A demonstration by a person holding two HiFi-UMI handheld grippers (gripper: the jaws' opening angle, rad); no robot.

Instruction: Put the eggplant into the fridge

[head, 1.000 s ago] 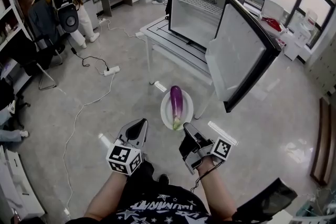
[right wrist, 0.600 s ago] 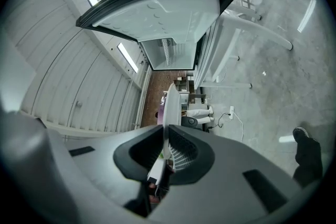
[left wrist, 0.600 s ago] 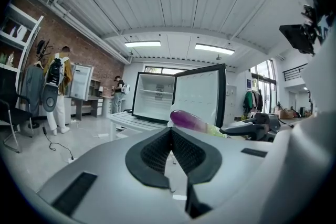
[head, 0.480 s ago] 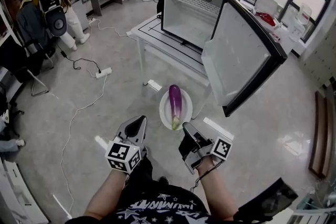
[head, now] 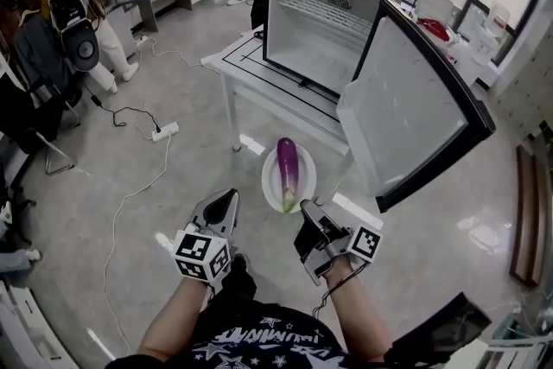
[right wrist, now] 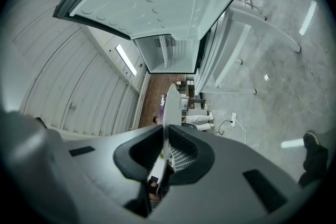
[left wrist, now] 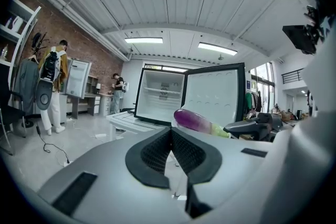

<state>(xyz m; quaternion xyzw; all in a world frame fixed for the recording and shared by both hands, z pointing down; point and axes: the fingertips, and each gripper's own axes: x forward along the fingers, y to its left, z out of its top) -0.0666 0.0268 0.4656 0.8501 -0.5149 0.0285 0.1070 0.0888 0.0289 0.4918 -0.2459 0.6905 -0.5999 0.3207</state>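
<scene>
The eggplant (head: 288, 168) lay lengthwise on a white plate (head: 270, 186) just below the middle of the head view. Its green stem end was nearest the person and its purple tip pointed toward the fridge (head: 315, 22) in the upper middle of the frame. The fridge stood on a white table (head: 251, 69) with its door (head: 415, 117) swung wide to the right. Its interior looked bare apart from 1 wire shelf (head: 333, 11).

The right gripper (head: 305, 209) was clamped on the near rim of the plate. Its own view showed the thin white edge pinched between the 2 pads, running up the centre of the frame. The left gripper (head: 226, 203), at the lower left of the plate and apart from it, had its jaws pressed together with nothing between them.

The eggplant's skin looked smooth and glossy, so it was probably slippery. Being rounded, it could roll off if the plate tipped. It seemed firm and fairly light, though a hard squeeze would likely bruise it. Held by 1 edge only, the stiff plate carried that load out in front of the jaws, so it would need to stay level on the way to the shelf. If lifted directly, the thick middle looked like the safest place to grasp, with the jaws opened wide.
</scene>
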